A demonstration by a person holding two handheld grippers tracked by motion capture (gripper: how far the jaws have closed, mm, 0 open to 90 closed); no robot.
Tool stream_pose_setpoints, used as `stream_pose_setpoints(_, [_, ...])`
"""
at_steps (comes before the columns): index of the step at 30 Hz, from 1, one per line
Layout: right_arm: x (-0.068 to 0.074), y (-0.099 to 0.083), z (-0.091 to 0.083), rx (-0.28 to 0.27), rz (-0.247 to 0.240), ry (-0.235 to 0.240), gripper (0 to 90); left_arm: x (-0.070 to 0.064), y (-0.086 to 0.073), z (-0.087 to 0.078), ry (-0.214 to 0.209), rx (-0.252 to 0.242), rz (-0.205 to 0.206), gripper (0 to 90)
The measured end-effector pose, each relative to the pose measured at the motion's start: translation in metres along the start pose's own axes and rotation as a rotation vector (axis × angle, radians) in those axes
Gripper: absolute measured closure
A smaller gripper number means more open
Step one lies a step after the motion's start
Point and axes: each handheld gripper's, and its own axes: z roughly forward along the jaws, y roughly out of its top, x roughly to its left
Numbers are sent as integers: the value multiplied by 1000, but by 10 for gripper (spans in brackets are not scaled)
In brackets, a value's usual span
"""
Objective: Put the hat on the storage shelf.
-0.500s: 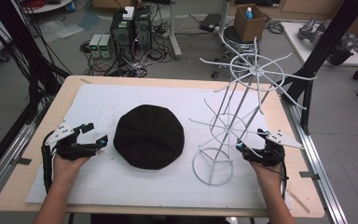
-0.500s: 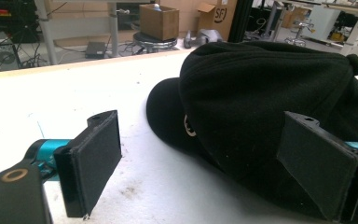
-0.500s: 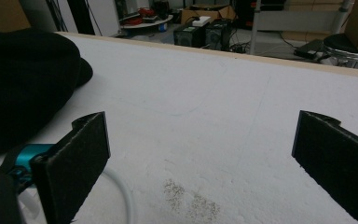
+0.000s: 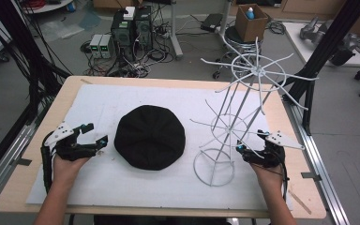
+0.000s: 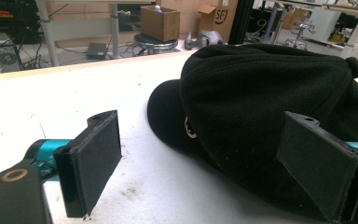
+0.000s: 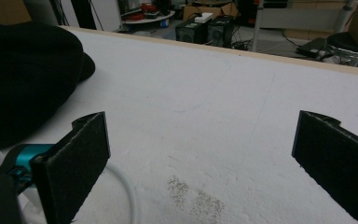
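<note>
Black fabric takes the centre of the high view: a cap (image 4: 150,137) lies flat on the white mat (image 4: 98,103), between the two hands. In the left gripper view the cap (image 5: 270,93) fills the right half of the frame, and its brim points toward the left side of the picture.

Compared with half a second ago, almost nothing has moved. The left gripper (image 4: 93,136) sits at the same place in the lower left of the high view, just beside the cap's edge, and the right gripper (image 4: 247,146) remains in the lower right, close to the base ring of the white wire rack (image 4: 243,112). The cap and the rack have not shifted either.

Both grippers are wide open and hold nothing. The left one has one pad (image 5: 91,161) over bare mat and the other in front of the cap's side, apart from the fabric as far as I can tell. The right one shows only bare mat between its pads (image 6: 72,165), with the rack's ring just beside.

I judge that the work, probably hanging the cap on the rack, is only starting; the grasp is not yet made.
</note>
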Motion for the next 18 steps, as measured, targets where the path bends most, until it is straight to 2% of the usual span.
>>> stream_pose_setpoints(14, [1, -1, 0, 13, -14, -6, 32, -2, 3, -1, -7, -12, -16, 140])
stream_pose_setpoints(18, [0, -1, 0, 14, -11, -5, 32, -6, 11, 1, -22, -30, -15, 140])
